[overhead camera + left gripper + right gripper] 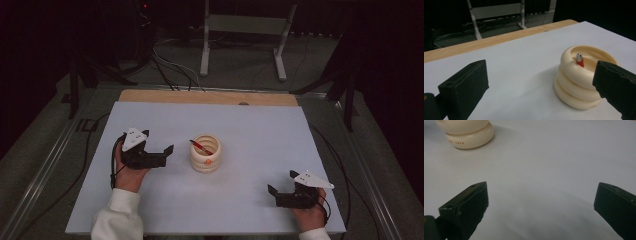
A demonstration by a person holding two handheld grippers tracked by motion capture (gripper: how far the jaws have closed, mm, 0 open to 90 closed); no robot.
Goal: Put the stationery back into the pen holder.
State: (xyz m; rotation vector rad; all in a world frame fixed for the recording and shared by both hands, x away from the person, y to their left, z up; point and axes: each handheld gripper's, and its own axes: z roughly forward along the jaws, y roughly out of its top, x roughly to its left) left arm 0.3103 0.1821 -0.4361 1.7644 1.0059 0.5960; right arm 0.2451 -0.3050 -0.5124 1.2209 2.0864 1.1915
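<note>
Overhead, a cream ribbed holder (206,154) with a red pen (200,146) leaning inside stands mid-table; the left gripper (161,156) sits just beside it, the right gripper (278,196) well apart. Left gripper view: jaws wide, empty. Right gripper view: wide, empty too. Probably steady the holder before lifting the pen

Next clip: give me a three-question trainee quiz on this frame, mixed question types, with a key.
1. True or false: the left gripper is shut on the cream ribbed holder.
2. What stands inside the holder? A) red pen B) spoon C) brush
3. Which gripper is nearer the holder?

Key
1. False: its jaws are open and it is apart from the holder.
2. A
3. The left; the right gripper sits near the white mat's front right corner.
</note>
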